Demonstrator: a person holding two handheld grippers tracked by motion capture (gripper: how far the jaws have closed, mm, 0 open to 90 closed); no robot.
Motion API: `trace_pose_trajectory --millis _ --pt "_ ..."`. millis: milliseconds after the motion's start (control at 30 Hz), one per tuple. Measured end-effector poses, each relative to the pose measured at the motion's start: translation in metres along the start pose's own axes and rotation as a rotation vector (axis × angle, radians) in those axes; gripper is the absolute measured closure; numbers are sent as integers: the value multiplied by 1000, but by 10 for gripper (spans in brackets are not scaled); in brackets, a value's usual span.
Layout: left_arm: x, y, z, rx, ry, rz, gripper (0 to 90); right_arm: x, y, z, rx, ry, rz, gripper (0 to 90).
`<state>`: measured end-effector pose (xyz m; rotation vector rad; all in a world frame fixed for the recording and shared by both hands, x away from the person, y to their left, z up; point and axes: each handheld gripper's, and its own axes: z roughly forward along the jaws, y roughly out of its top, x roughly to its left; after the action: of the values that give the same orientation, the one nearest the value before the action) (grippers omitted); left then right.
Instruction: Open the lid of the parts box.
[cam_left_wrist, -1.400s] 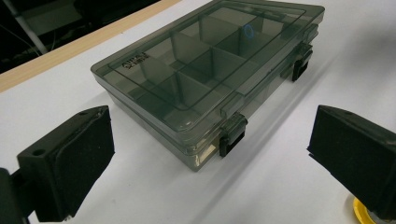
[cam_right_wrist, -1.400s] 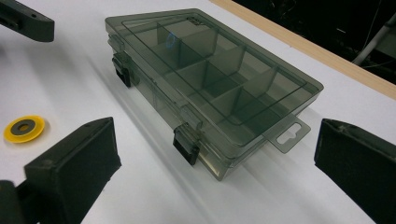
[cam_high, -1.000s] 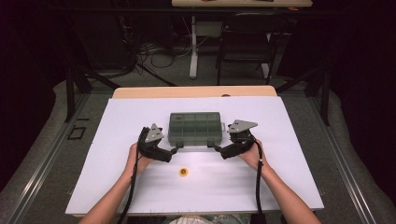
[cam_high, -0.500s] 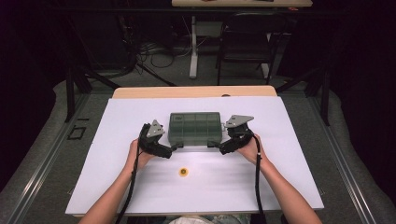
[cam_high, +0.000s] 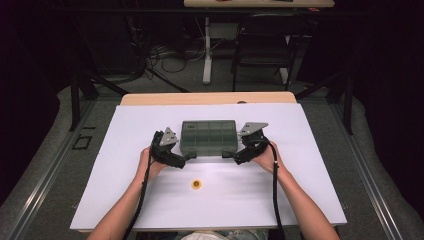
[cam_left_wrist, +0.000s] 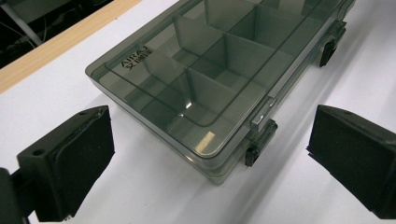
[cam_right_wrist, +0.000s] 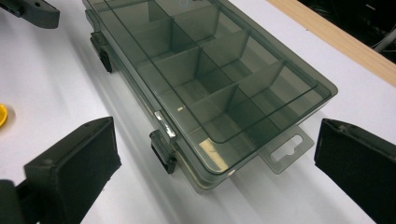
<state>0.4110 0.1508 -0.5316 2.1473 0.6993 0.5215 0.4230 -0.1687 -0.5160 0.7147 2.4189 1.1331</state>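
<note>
The left gripper (cam_high: 189, 156) and right gripper (cam_high: 225, 154) both stand wide open, holding nothing, each aimed at a near corner of the closed smoky compartment box (cam_high: 208, 136). The box lies on the white table (cam_high: 310, 150), centre-far, latches (cam_left_wrist: 261, 135) facing the person. A small yellow piece (cam_high: 196, 185) sits nearer, apart.
</note>
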Motion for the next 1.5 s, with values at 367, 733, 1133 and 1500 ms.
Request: trace_pose_trajectory --millis 367,733,1133,1500 --pt "4 -7 3 17 10 -14 3 -2 -6 4 27 10 20 0" --pt "10 -17 2 30 3 4 153 -2 -10 5 42 0 22 0" --pt "7 -17 1 14 2 25 318 -1 -11 3 32 -17 16 22" --pt "4 -20 2 3 19 50 414 -1 -12 3 45 -16 15 57"
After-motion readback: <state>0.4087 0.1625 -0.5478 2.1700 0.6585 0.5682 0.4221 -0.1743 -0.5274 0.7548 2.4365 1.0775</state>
